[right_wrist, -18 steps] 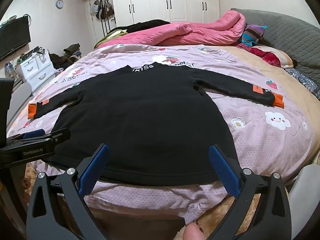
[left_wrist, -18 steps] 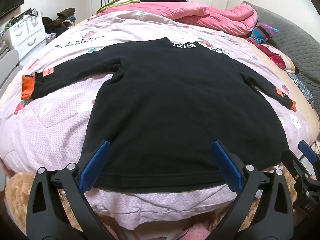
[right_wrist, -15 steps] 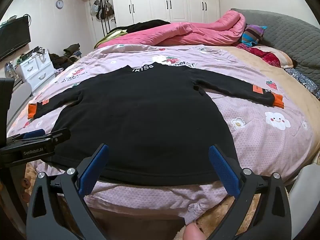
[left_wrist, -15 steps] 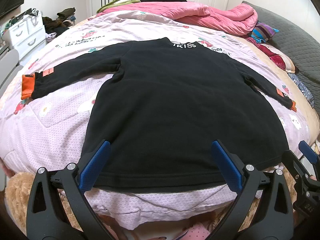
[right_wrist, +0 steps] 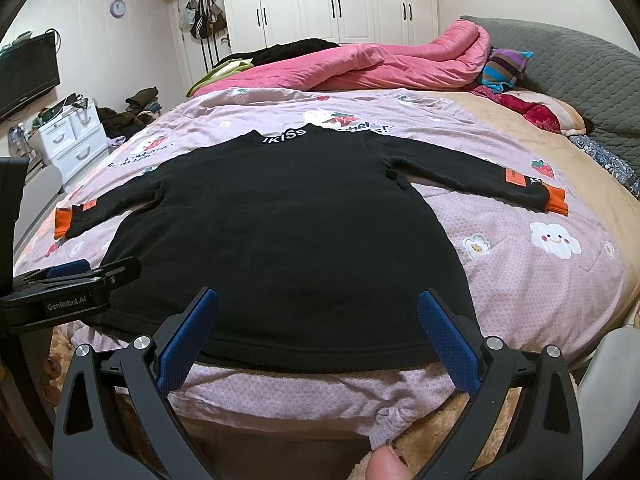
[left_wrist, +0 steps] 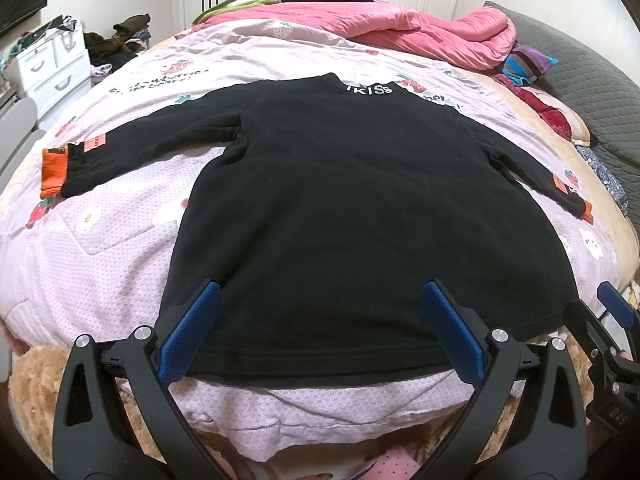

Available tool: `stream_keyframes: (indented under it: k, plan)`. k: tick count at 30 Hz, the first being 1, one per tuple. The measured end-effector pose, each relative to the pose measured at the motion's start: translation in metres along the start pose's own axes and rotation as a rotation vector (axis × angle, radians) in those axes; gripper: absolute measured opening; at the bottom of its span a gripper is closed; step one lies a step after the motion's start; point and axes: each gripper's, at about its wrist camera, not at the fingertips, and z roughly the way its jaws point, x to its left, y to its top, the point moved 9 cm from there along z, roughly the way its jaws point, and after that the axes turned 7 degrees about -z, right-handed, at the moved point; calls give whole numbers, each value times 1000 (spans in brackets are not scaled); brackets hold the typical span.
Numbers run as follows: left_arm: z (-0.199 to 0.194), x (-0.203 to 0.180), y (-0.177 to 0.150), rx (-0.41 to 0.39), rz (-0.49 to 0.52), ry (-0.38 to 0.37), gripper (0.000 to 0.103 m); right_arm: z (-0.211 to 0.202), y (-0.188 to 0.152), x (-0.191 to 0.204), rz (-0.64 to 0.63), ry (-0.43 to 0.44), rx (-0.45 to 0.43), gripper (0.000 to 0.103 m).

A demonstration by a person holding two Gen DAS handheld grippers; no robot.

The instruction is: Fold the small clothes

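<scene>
A black sweatshirt lies spread flat, sleeves out to either side, on a lilac printed quilt that covers the bed, its hem at the near edge and its lettered collar toward the far side, where a pink duvet is heaped before white wardrobes; the garment's long axis, by the look of it, runs from hem to collar, straight away from both cameras, while the sleeves cross it, each ending in an orange cuff, the left cuff and the right cuff well apart at opposite sides of the quilt; the left gripper hangs over the hem with its blue pads wide apart and nothing between them, and the right gripper stands likewise spread and empty over the same hem, further toward the right side; folding looks not yet begun; the likely trouble from here is a pinch that takes the quilt along with the hem, since both are soft and lie pressed together, which would drag the bedding up with the fold; a grip on only the top layer of the sweatshirt could also leave the back layer behind and bunch the body; a fingertip shows at the bottom of the right view.
</scene>
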Motion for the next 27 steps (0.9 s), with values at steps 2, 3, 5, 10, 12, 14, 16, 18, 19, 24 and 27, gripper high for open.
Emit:
stream_keyframes:
  k: [2, 3, 5, 10, 12, 14, 16, 18, 19, 24, 27]
  plan:
    - [3, 1, 2, 1, 3, 0, 95, 0, 1, 0, 0, -2, 0, 99]
    - [4, 0, 3, 0, 2, 0, 95, 2, 2, 0, -1, -3, 1, 99]
    - [3, -2, 7, 4, -5, -8, 95, 3, 5, 0, -3, -6, 2, 99]
    - [5, -5, 17, -3, -1, -6, 95, 8, 16, -5, 4, -12, 0, 99]
    - [5, -7, 22, -8, 6, 0, 95, 10, 21, -7, 7, -14, -2, 99]
    - [6, -7, 27, -7, 11, 9, 95, 12, 26, -7, 7, -7, -1, 99]
    - [7, -8, 33, -4, 5, 10, 95, 15, 33, -9, 3, -10, 2, 99]
    - [8, -9, 41, -1, 8, 10, 95, 17, 41, -9, -4, -9, -1, 99]
    - [7, -9, 45, -5, 8, 10, 95, 18, 45, -9, -7, -8, -4, 99]
    - [7, -15, 69, -6, -9, -20, 95, 26, 69, -10, -2, -4, -16, 99]
    - [9, -17, 83, -13, -10, -27, 95, 32, 82, -9, 4, 1, -23, 99]
